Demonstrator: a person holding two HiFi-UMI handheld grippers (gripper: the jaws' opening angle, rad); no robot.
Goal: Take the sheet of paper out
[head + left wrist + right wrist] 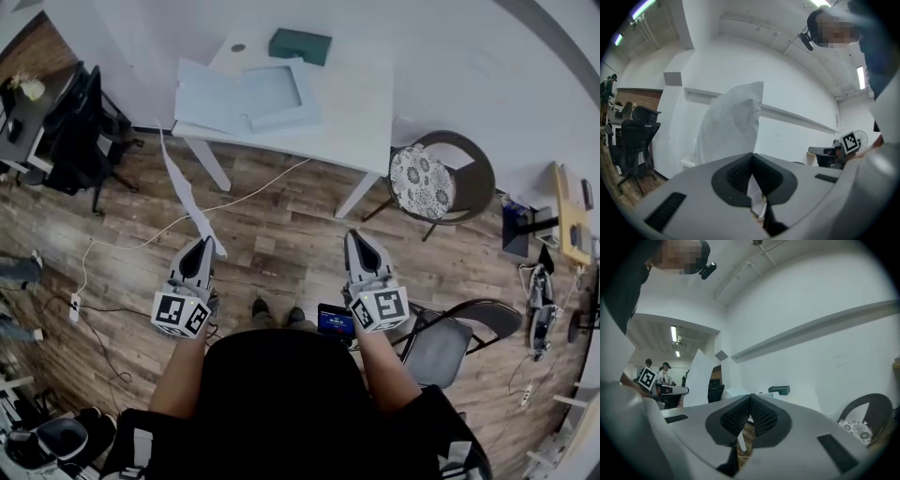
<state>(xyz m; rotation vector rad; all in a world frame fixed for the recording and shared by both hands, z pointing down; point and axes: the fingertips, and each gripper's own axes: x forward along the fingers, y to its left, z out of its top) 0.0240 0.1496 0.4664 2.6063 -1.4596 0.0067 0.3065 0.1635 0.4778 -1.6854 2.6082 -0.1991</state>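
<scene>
In the head view I stand back from the white table [366, 122], holding both grippers out level. My left gripper [204, 246] is shut on the lower edge of a white sheet of paper [181, 183], which rises up and to the left from its tip. In the left gripper view the sheet [733, 122] stands tall above the closed pads [740, 176]. A pale blue open folder [248, 94] lies on the table. My right gripper [357, 239] is shut with nothing in it, its pads [761, 417] meeting; the sheet [701, 378] shows at its left.
A green box [300, 45] sits at the table's far edge. A round chair with a patterned cushion [422, 181] stands right of the table, a folding chair [450, 342] beside me, and a black office chair [80, 131] at the left. A cable [141, 244] crosses the wooden floor.
</scene>
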